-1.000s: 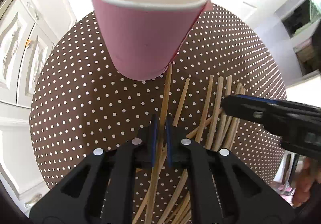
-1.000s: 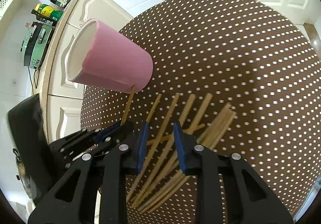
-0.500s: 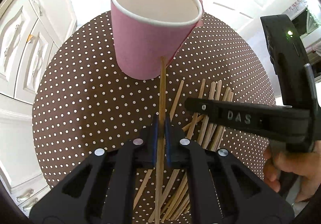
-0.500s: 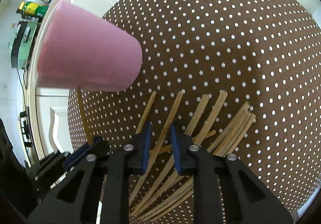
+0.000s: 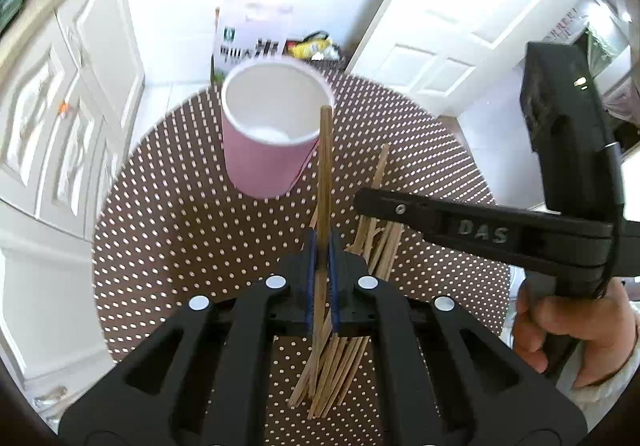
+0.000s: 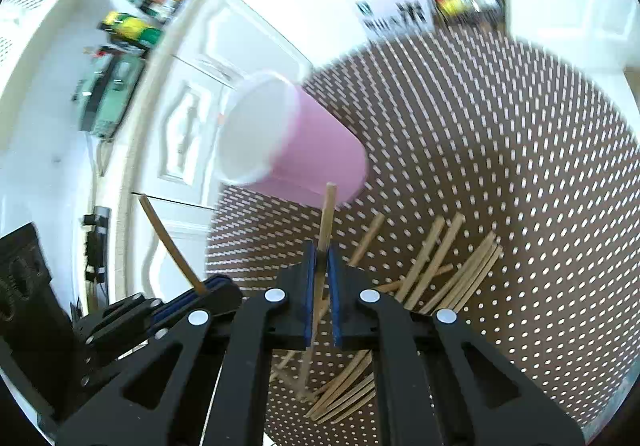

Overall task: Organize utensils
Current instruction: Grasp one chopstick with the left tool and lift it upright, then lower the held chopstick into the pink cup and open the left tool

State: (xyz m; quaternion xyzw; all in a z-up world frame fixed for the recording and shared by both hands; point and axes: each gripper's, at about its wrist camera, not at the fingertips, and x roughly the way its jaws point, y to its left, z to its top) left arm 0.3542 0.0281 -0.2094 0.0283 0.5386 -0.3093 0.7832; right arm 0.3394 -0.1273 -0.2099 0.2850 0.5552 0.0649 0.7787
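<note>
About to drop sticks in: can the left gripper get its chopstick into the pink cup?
Probably yes. The left gripper grips its chopstick, the cup stands open-mouthed just ahead, nothing between.

Open tabletop (image 5: 168,230) left of cup (image 5: 268,154); blocked on right by chopstick pile (image 6: 452,270) and right hand-held gripper (image 5: 362,202).

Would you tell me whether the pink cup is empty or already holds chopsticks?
Empty: the left wrist view looks into the pink cup and shows only its bare white bottom.
</note>
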